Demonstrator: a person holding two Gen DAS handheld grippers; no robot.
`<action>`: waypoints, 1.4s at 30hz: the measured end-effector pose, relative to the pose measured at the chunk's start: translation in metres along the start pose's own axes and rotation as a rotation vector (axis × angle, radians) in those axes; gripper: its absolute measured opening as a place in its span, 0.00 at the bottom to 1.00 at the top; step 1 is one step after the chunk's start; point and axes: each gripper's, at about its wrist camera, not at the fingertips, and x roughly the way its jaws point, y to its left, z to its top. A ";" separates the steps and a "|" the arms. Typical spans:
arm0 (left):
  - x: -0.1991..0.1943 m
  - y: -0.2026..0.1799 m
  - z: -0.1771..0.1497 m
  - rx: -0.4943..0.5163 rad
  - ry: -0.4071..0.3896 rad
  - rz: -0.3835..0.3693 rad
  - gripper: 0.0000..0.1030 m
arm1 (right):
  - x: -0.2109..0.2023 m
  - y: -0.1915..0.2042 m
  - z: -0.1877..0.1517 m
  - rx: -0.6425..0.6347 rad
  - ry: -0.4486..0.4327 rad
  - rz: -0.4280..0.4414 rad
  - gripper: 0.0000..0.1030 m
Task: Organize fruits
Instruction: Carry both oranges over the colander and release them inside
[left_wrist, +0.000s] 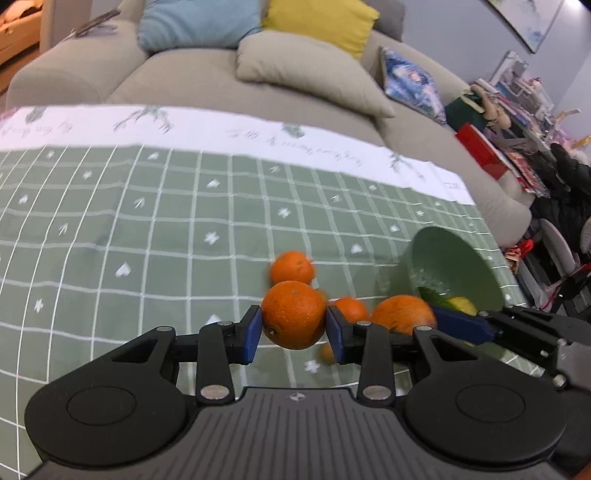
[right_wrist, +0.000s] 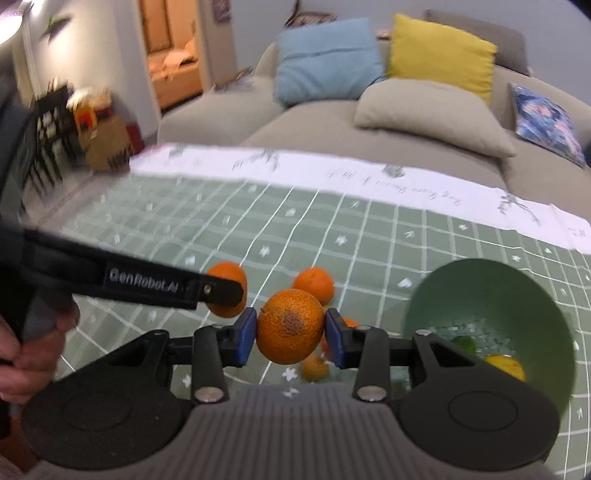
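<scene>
In the left wrist view my left gripper (left_wrist: 294, 332) is shut on an orange (left_wrist: 293, 314), held above the green checked tablecloth (left_wrist: 147, 229). Its blue pads press both sides of the fruit. My right gripper (right_wrist: 290, 334) is likewise shut on a second orange (right_wrist: 290, 328), one with a brownish spot. That fruit shows beside the first in the left wrist view as the orange (left_wrist: 404, 314) against a blue pad (left_wrist: 461, 326). Loose oranges (left_wrist: 291, 266) (right_wrist: 314, 284) and smaller ones (right_wrist: 316, 367) lie on the cloth beneath. A green bowl (right_wrist: 487, 288) to the right holds a lemon (right_wrist: 504, 365) and a lime (right_wrist: 465, 343).
A grey sofa (left_wrist: 207, 74) with blue, yellow and beige cushions runs along the table's far edge. Cluttered shelves (left_wrist: 517, 110) stand at the right. A person's hand (right_wrist: 29, 350) grips the left tool's handle at the lower left of the right wrist view.
</scene>
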 end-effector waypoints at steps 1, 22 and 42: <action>-0.002 -0.006 0.002 0.002 -0.002 -0.012 0.40 | -0.008 -0.006 0.001 0.012 -0.013 -0.011 0.36; 0.060 -0.148 0.023 0.321 0.111 -0.124 0.40 | -0.042 -0.165 -0.008 0.309 0.010 -0.206 0.36; 0.117 -0.151 0.030 0.377 0.232 -0.011 0.40 | 0.033 -0.208 -0.008 0.302 0.135 -0.162 0.36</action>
